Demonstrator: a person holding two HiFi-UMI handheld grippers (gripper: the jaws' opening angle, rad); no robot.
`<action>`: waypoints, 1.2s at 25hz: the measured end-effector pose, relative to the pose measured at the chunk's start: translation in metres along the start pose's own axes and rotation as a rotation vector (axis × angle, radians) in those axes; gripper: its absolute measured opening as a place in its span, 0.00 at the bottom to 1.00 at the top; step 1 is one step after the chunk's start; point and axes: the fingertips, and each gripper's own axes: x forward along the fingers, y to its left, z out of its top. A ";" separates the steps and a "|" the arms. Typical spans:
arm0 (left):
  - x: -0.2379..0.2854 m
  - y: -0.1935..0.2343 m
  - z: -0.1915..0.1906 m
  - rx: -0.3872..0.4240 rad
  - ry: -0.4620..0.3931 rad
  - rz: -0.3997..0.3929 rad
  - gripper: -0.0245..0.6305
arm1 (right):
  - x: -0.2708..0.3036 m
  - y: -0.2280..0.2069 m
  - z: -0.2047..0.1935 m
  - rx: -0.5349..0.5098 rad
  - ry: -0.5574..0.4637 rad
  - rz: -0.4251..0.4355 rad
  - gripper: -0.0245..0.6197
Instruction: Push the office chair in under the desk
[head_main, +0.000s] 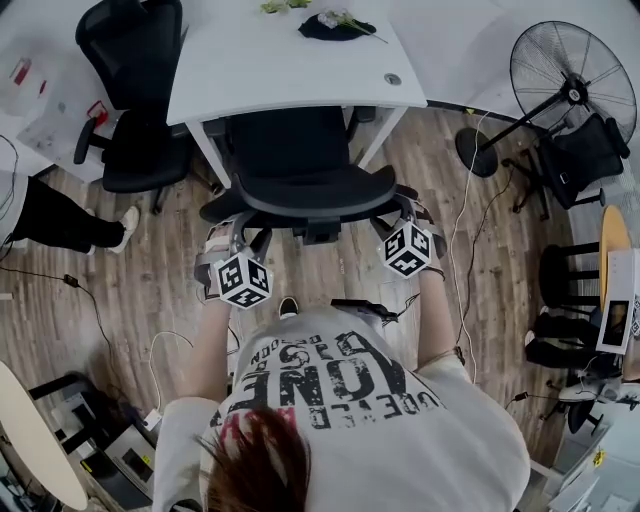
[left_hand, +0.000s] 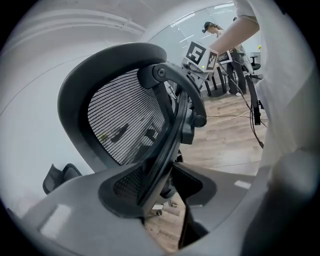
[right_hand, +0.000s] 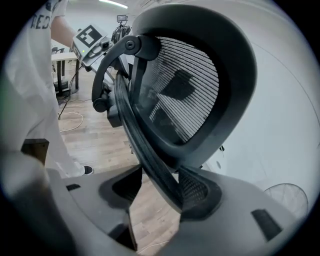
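In the head view, a black mesh-backed office chair (head_main: 300, 185) is seen at the near edge of a white rectangular desk (head_main: 290, 60). Its seat front reaches that edge, while its curved backrest stands out from the desk on the wooden plank floor (head_main: 150, 260). The left claw (head_main: 234, 224) and the right claw (head_main: 404, 206) are held at the two ends of the backrest, on the side away from the desk. Each is carried by a person in a pale printed shirt (head_main: 340, 400). A second black chair (head_main: 135, 100) stands at the desk's left end, and a black round floor fan (head_main: 573, 75) stands well off its right end.

In the left gripper view, the office chair's backrest (left_hand: 125, 120) fills the middle. The left claw (left_hand: 165, 185) is seen with its jaws apart. The backrest's dark rim runs down between them and lies against the left pad, with a gap to the right pad through which floor shows. Nothing is clamped.

In the right gripper view, the same backrest (right_hand: 185, 95) is seen from its other end. The right claw (right_hand: 155, 192) stands wide open. The rim passes between its jaws against the right pad and clear of the left one, so the chair is not gripped.
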 end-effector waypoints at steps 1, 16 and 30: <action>0.000 0.000 -0.001 -0.001 0.000 0.000 0.33 | 0.000 0.000 0.001 0.001 0.002 0.000 0.37; -0.022 -0.001 0.012 -0.101 -0.083 -0.059 0.33 | -0.029 0.002 0.010 0.105 -0.039 -0.112 0.37; -0.096 0.053 0.093 -0.634 -0.482 0.101 0.12 | -0.119 -0.027 0.044 0.822 -0.521 -0.273 0.09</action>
